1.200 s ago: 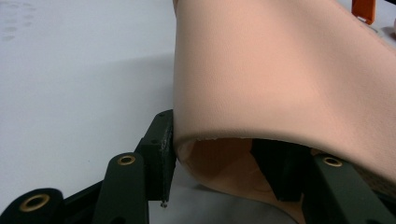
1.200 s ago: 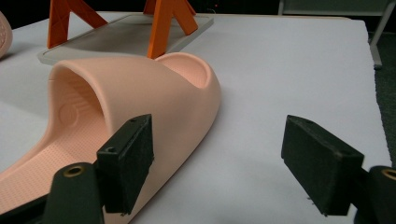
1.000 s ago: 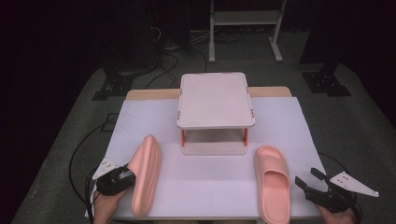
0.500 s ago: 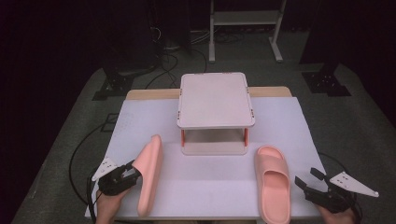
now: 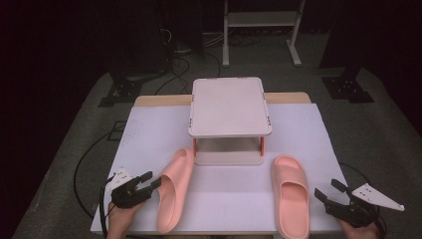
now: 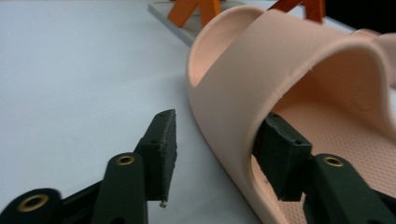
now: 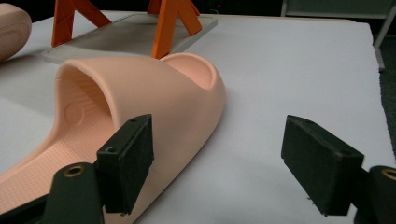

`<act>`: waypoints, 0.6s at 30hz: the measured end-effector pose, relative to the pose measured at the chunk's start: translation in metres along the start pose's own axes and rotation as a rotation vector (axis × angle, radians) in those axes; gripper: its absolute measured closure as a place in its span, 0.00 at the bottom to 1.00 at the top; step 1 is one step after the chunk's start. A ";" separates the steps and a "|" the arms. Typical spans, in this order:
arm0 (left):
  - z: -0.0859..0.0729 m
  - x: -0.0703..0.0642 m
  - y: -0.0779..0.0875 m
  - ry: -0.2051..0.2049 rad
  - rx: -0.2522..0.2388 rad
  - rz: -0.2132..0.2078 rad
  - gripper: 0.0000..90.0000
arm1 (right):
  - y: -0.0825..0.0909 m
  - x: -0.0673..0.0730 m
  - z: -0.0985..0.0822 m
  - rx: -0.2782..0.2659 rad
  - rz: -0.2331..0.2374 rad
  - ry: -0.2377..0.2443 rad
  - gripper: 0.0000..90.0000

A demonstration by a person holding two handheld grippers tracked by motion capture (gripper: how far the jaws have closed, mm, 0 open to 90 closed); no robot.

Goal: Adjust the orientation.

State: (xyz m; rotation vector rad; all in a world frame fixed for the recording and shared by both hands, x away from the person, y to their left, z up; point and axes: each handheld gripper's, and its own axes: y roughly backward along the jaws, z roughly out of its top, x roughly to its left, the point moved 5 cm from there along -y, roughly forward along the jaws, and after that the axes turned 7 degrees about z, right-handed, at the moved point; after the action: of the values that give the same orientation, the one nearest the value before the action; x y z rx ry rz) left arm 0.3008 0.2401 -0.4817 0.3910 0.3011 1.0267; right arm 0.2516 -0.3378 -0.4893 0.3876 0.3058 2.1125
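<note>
Two pink slide slippers lie on the white table. The left slipper [image 5: 174, 191] [image 6: 289, 70] points its toe toward the shelf. My left gripper [image 5: 149, 183] [image 6: 215, 154] straddles its near side wall: one jaw stands outside with a gap to the wall, and the other reaches inside over the footbed. The pads do not press, so it is open. The right slipper [image 5: 291, 196] [image 7: 140, 93] lies flat with its toe away from me. My right gripper [image 5: 327, 188] [image 7: 217, 158] rests just right of it, wide open, with bare table between the jaws.
A small white two-tier shelf [image 5: 230, 107] on orange legs [image 7: 170, 28] stands mid-table, just beyond both slippers. The white table cover [image 5: 149, 129] reaches the front edge. Cables and dark stands lie on the floor beyond.
The left slipper has swung and shifted right, with its toe now closer to the shelf. My left gripper moved a little right with it. The right gripper and right slipper stayed still.
</note>
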 end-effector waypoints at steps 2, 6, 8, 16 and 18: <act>0.000 -0.007 -0.004 -0.004 0.001 -0.024 0.55 | 0.002 0.000 0.001 -0.011 -0.003 -0.001 0.27; -0.001 -0.013 -0.008 -0.021 0.014 -0.045 0.54 | 0.003 0.001 0.002 -0.019 0.006 0.004 0.27; -0.002 -0.017 -0.010 -0.033 0.022 -0.051 0.52 | 0.003 0.003 0.003 -0.023 0.011 0.007 0.27; -0.005 -0.025 -0.016 -0.072 0.051 -0.054 0.50 | 0.002 0.010 0.004 -0.025 0.041 0.023 0.27; -0.005 -0.025 -0.017 -0.074 0.052 -0.052 0.50 | 0.001 0.012 0.005 -0.025 0.053 0.029 0.27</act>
State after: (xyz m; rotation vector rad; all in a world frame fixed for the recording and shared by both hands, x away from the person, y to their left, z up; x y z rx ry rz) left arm 0.2993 0.2112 -0.4919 0.4643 0.2705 0.9524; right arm 0.2466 -0.3274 -0.4827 0.3543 0.2879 2.1729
